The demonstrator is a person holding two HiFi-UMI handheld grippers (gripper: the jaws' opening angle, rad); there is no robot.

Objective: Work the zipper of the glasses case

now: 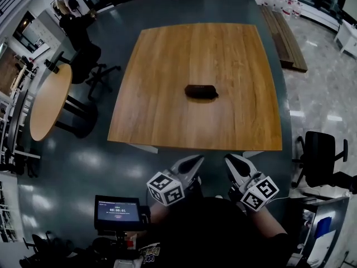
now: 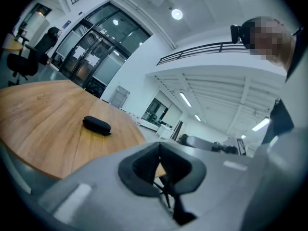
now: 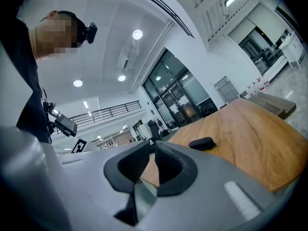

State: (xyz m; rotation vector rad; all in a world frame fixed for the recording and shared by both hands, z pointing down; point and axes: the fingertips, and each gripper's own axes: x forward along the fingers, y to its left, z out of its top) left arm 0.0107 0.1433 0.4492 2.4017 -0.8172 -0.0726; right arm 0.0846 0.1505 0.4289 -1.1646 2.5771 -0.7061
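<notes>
A black zippered glasses case [image 1: 201, 91] lies closed near the middle of the square wooden table [image 1: 167, 66]. It also shows in the left gripper view as the same case [image 2: 96, 125] and in the right gripper view [image 3: 201, 142]. Both grippers hang close to the person's body, short of the table's near edge and well apart from the case. My left gripper [image 1: 190, 163] [image 2: 159, 146] is shut with nothing in it. On my right gripper [image 1: 235, 162] [image 3: 151, 145] the pads stand a narrow slit apart, with nothing between them.
A round wooden table [image 1: 50, 102] and an office chair [image 1: 92, 66] stand to the left, with a person [image 1: 75, 27] seated beyond. A black chair [image 1: 321, 155] is at the right. A small screen [image 1: 117, 212] sits at lower left, a wooden bench [image 1: 284, 35] far right.
</notes>
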